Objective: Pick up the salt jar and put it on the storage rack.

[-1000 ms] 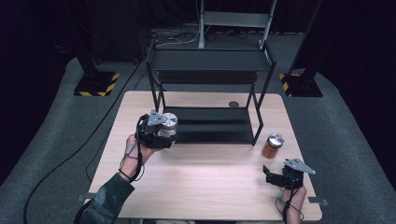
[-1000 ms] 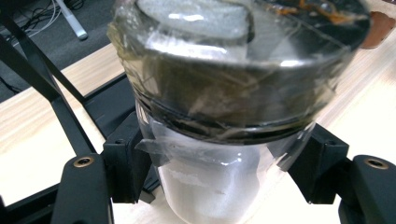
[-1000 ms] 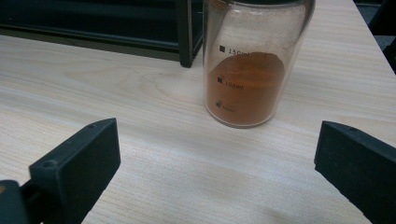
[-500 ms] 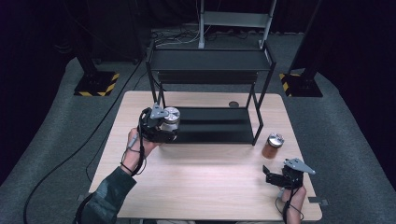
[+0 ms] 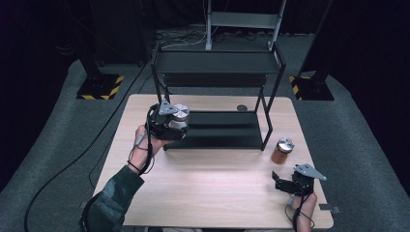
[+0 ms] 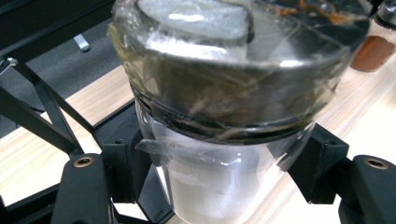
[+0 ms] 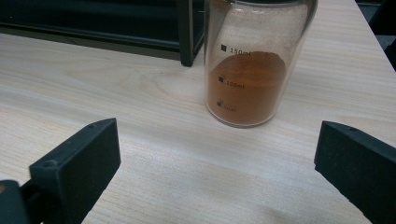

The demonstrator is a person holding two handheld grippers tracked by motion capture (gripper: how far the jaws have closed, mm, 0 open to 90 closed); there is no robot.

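Observation:
A clear glass jar with white powder (image 6: 210, 177) and a taped metal lid (image 6: 233, 70) sits between my left gripper's jaws, which are shut on its body. In the high view my left gripper (image 5: 170, 126) holds this jar (image 5: 179, 116) in the air at the left end of the black rack's lower shelf (image 5: 227, 130). A second jar with orange-brown powder (image 7: 250, 65) stands upright on the table; it is the orange jar (image 5: 281, 151) right of the rack's front right leg. My right gripper (image 5: 280, 181) rests open near the table's front right, jaws wide, apart from that jar.
A black two-tier metal rack (image 5: 217, 63) stands at the back middle of the wooden table (image 5: 212, 188). A small round dark object (image 5: 241, 108) lies behind the lower shelf. Cables trail off the table's left side.
My left gripper has risen and moved toward the rack with the white-powder jar in it. The right gripper and orange jar have not moved.

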